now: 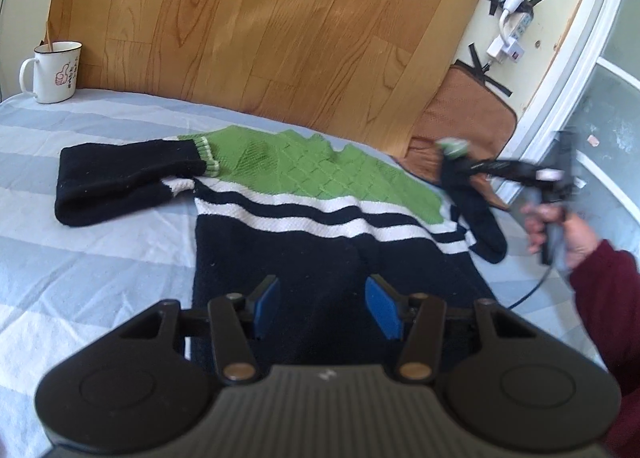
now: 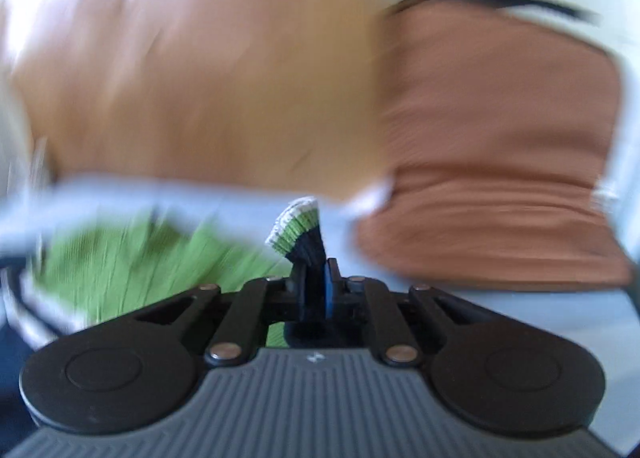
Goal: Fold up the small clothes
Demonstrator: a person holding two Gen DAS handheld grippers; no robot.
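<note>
A white mug point(image 1: 52, 72) is standing at the far left corner of the striped bedsheet point(image 1: 100, 258), against a wooden board point(image 1: 260, 26). Next to it, the sweater point(image 1: 320, 218) is lying flat across the sheet, its long axis running from the dark hem nearest the left camera up to the green shoulders by the board, so the neck is pointing away. Its left sleeve point(image 1: 120, 182) is lying folded, stretching sideways toward the mug with the cuff turned back onto the green chest. The left gripper point(image 1: 322, 306) is hovering over the dark hem with its blue pads point(image 1: 266, 308) parted and nothing between them. Further right, the right sleeve point(image 1: 476, 214) is rising off the sheet, its striped cuff point(image 2: 296, 226) clamped in the right gripper point(image 2: 316, 290), which a hand point(image 1: 560, 230) in a dark red cuff is holding; the right wrist view is heavily blurred, so the brown cushion point(image 2: 500, 158) behind is probably leaning on the wall.
</note>
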